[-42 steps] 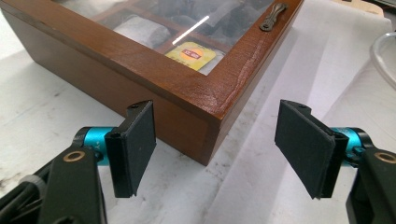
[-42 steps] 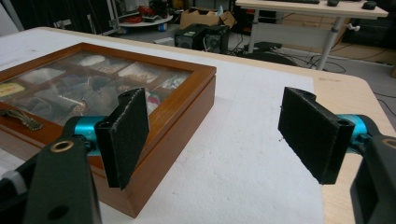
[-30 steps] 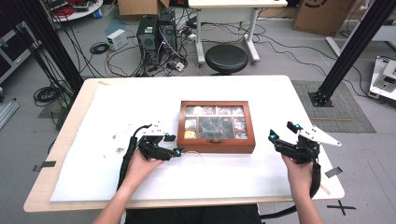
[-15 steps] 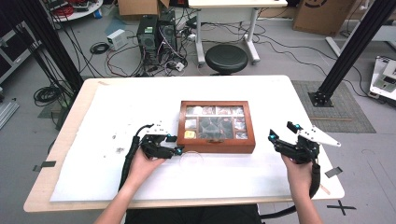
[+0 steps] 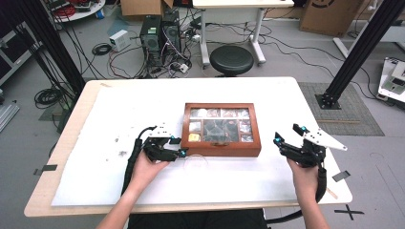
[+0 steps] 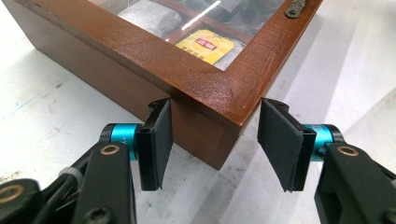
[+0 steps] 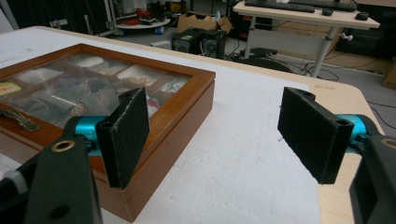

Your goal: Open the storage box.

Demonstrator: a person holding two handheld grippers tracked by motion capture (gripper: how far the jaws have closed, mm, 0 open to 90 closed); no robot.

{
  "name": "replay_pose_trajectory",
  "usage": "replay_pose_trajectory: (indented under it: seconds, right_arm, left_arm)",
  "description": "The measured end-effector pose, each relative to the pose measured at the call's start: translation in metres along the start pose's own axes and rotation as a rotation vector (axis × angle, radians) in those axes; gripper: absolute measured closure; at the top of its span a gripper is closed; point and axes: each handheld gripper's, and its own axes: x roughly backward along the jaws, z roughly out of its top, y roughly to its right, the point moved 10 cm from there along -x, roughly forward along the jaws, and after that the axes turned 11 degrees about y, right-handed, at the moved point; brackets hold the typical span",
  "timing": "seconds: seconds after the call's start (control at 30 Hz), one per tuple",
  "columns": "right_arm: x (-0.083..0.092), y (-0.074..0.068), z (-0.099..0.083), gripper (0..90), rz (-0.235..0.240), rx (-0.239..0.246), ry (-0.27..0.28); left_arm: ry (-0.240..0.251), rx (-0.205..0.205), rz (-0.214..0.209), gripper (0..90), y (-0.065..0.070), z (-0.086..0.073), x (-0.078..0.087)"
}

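A brown wooden box with a glass lid lies shut in the middle of the white table cover. Through the glass I see divided compartments and a yellow packet in one of them. My left gripper is at the box's front left corner. In the left gripper view it is open, with one jaw on each side of that corner, apart from the wood. My right gripper hovers open to the right of the box. In the right gripper view it holds nothing, and the box is by its left jaw.
A metal latch sits on the front edge of the lid. A faint clear ring lies on the cover just in front of the box. White foam cover spreads around the box. Beyond the table are a stool and computers.
The left gripper has crept slightly toward the box's corner. The right gripper has stayed put.
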Motion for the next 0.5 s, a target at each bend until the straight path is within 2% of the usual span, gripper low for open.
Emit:
replay_pose_trajectory:
  seconds: [0.2,0.5]
  right_arm:
    - [-0.0003,-0.0004,0.0003,25.7,-0.001,0.001,0.001]
    - [-0.0001,-0.0004,0.0008,25.7,-0.001,0.003,0.005]
  left_arm:
    - [0.024,0.004,-0.009,47.6,0.0013,0.0042,0.0019]
    - [0.028,0.015,-0.013,48.7,0.0021,0.0059,0.0028]
